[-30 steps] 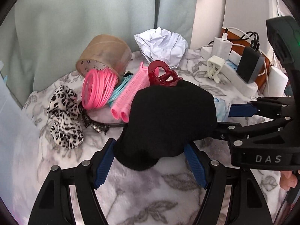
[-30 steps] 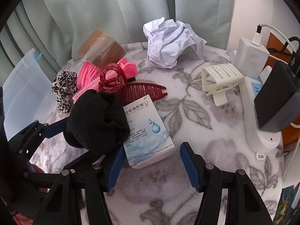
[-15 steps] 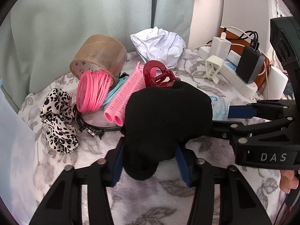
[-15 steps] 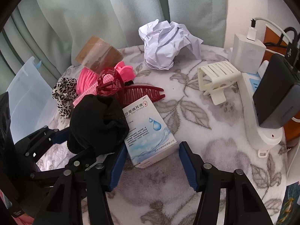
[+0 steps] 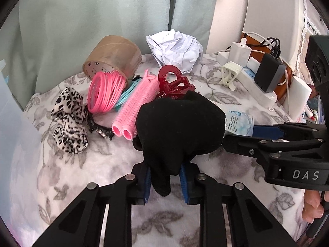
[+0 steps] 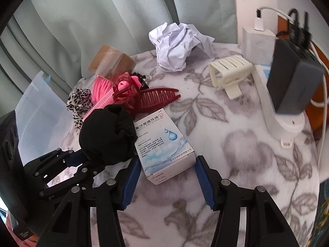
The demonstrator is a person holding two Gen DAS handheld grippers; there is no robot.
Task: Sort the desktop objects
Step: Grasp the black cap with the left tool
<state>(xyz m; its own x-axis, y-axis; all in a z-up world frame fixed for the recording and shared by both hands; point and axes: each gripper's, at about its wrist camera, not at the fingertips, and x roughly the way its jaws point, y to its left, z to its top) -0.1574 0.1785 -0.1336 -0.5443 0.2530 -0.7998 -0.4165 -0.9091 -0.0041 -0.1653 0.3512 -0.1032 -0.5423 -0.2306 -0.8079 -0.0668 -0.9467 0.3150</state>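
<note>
My left gripper (image 5: 165, 180) is shut on a black sock (image 5: 178, 131), pinching its near end; the sock also shows in the right wrist view (image 6: 107, 135). My right gripper (image 6: 166, 182) is open, its blue pads on either side of a white and blue ear-drops box (image 6: 164, 150) that lies on the floral cloth. The box peeks out behind the sock in the left wrist view (image 5: 239, 123). A dark red hair claw (image 6: 150, 98), pink hair rollers (image 5: 136, 111), pink bangles (image 5: 104, 91) and a leopard scrunchie (image 5: 68, 120) lie behind.
A brown tape roll (image 5: 113, 57) and crumpled white paper (image 6: 176, 47) sit at the back by the curtain. A white clip (image 6: 230, 76), a power strip (image 6: 273, 115) with chargers (image 6: 294, 86) lie at right. A translucent bin (image 6: 37, 113) stands at left.
My left gripper has closed on the black sock, which was between open jaws a second ago. My right gripper has moved slightly forward around the box and stays open.
</note>
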